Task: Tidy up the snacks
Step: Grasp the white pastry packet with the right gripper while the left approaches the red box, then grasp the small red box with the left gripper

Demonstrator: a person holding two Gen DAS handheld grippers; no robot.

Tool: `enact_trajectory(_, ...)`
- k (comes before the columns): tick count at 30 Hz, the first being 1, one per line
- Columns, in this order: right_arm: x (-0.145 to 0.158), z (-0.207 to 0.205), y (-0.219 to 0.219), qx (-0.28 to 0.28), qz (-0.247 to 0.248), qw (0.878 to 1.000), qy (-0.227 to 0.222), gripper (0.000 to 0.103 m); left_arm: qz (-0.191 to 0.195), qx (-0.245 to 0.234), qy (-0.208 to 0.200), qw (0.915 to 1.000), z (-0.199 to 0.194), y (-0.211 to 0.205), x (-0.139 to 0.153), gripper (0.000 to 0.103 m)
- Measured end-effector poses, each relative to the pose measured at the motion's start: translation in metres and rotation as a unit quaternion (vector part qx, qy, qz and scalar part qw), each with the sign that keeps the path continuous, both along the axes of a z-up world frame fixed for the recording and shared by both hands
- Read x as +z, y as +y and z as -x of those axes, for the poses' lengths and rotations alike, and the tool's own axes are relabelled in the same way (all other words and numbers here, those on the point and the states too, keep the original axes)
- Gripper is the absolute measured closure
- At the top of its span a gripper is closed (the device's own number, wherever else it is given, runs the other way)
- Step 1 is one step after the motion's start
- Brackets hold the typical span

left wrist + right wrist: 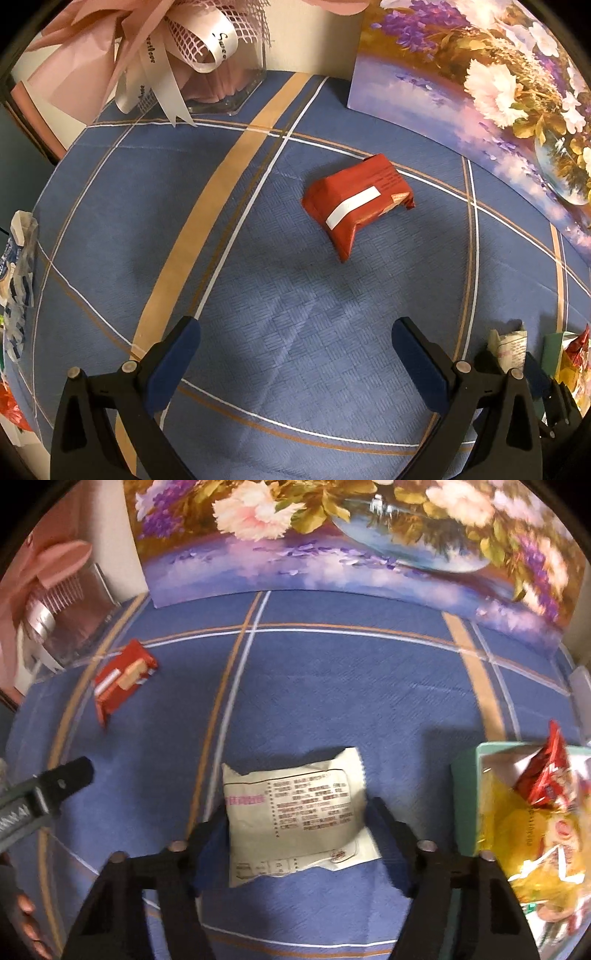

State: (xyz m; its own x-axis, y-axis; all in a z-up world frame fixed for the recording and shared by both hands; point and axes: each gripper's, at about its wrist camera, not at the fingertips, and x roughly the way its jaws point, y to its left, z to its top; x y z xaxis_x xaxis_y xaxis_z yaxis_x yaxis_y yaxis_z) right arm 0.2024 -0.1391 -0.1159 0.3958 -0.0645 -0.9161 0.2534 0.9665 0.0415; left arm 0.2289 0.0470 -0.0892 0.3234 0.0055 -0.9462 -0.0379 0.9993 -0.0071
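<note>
Here, left wrist view: the left gripper [295, 332] hangs over the blue checked tablecloth [258, 295] with its blue-padded fingers [177, 354] spread wide and nothing between them. A red snack packet [356, 201] with a white strip lies flat on the cloth ahead of the fingers, well apart from them. Behind it, a floral painting [480, 92] stands against the wall; to the left rear, a pink ribbon bouquet [147, 55] sits in a clear container. At the right edge the right gripper [513, 354] shows partly, a white wrapper edge between its fingers.

Right wrist view: the right gripper [297, 823] is clamped on a white snack packet [295, 812], printed side up, both fingers pressed against its sides; the packet looks to be just above or on the cloth, cannot tell which. To the right, a green box [466, 805] holds a yellow bag [517, 830] and a red bag [546, 771]. The red snack packet [122, 675] lies far left near the clear container [74, 627]. A finger of the left gripper [62, 779] enters from the left edge. The frame is slightly blurred.
</note>
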Motion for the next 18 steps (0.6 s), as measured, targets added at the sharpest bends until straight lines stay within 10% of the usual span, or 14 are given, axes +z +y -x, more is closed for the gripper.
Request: enact_trajectory(18,0.003,-0.007,-0.010,-0.012,0.001,0.999,-0.030,0.046,-0.038,-0.131,-0.050,0.9893,-0.054,-0.035,0.004,0.001)
